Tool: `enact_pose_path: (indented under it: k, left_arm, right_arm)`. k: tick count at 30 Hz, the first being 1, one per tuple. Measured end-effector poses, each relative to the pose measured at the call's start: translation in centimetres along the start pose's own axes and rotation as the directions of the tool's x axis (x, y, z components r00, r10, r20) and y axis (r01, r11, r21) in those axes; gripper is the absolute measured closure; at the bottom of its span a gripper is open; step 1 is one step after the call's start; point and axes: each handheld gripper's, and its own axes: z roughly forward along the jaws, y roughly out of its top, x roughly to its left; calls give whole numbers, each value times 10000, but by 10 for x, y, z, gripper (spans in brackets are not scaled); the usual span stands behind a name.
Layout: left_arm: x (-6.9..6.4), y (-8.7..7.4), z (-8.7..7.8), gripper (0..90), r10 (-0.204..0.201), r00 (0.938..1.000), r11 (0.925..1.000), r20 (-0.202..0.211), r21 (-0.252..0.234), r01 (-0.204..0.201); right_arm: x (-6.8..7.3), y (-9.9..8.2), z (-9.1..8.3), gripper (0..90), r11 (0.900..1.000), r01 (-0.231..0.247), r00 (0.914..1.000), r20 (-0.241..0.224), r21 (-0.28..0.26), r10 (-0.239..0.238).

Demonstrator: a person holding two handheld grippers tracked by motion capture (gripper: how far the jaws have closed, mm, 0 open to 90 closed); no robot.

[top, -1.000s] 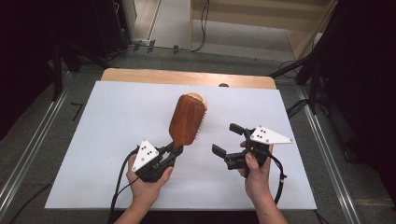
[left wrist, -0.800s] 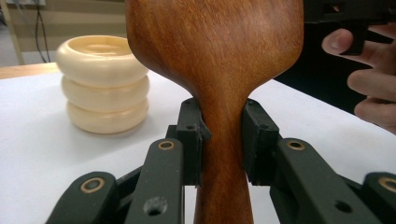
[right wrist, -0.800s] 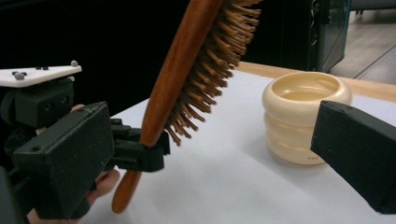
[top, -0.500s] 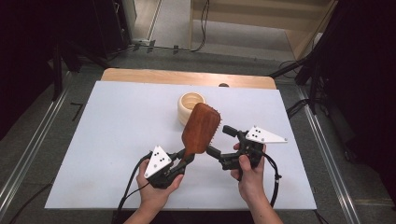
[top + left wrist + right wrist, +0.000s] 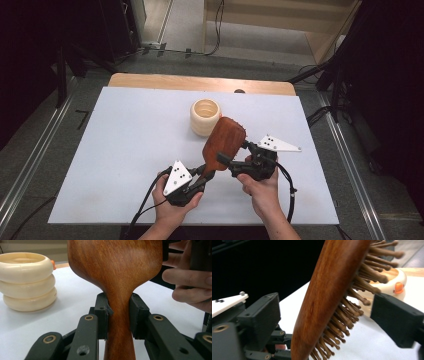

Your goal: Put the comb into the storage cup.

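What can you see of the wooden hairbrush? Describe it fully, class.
The hairbrush is reddish-brown polished wood with an oval head and wooden pins tipped with small knobs. It is held off the table, head tilted up beside the cream cup. The left gripper clamps its narrow handle; the right gripper straddles its head, jaws just closing, not yet pressing.

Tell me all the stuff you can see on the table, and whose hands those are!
wooden hairbrush: one, reddish brown with wooden bristles, held up above the white table, handle clamped in the left gripper, head between the right gripper's jaws.
ribbed holder: one, cream, standing on the table just behind the brush.
white table: one, with a wooden edge strip at its far side.
left gripper: one, black with a grey plate, shut on the brush's handle.
right gripper: one, black with a grey plate, jaws apart on either side of the brush head, not pressing it.
person's hands: two, coming in from the near edge, the left hand and the right hand, one on each gripper.
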Motion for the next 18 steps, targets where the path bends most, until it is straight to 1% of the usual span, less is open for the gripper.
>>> enact_pose_path:
  k: [1,3,5,7,10,12,13,14,18]
  left_arm:
    - [-1,0,1,726,48,10000,10000,-12,5,-48]
    - [-1,-1,1,726,97,10000,9999,3,26,-97]
    - [-2,-2,2,726,129,9999,9999,-56,48,-129]
    - [-3,-3,3,726,147,9999,9999,-61,66,-147]
    - [-5,-4,4,726,236,9997,9997,-80,120,-235]
    - [-6,-4,5,726,315,9995,9994,-75,129,-314]
    - [-7,-4,5,725,311,9995,9994,-47,141,-311]
    - [-7,-5,5,726,320,9995,9994,-56,133,-319]
    - [-7,-5,6,725,251,9997,9996,-33,154,-250]
  right_arm:
    - [2,-1,2,126,10000,-53,9998,175,60,52]
    - [4,-1,4,158,9998,-143,9992,365,155,137]
    - [3,-2,6,191,9990,-338,9982,496,282,324]
    - [2,-3,8,219,9981,-550,9976,441,291,537]
    - [1,-4,9,237,9973,-683,9968,447,283,670]
    - [0,-5,10,259,9960,-840,9961,305,311,831]
    - [0,-6,11,267,9950,-941,9952,303,331,931]
    - [0,-7,11,307,9942,-1018,9941,411,355,1004]
    - [-1,-7,11,335,9928,-1145,9926,455,354,1128]
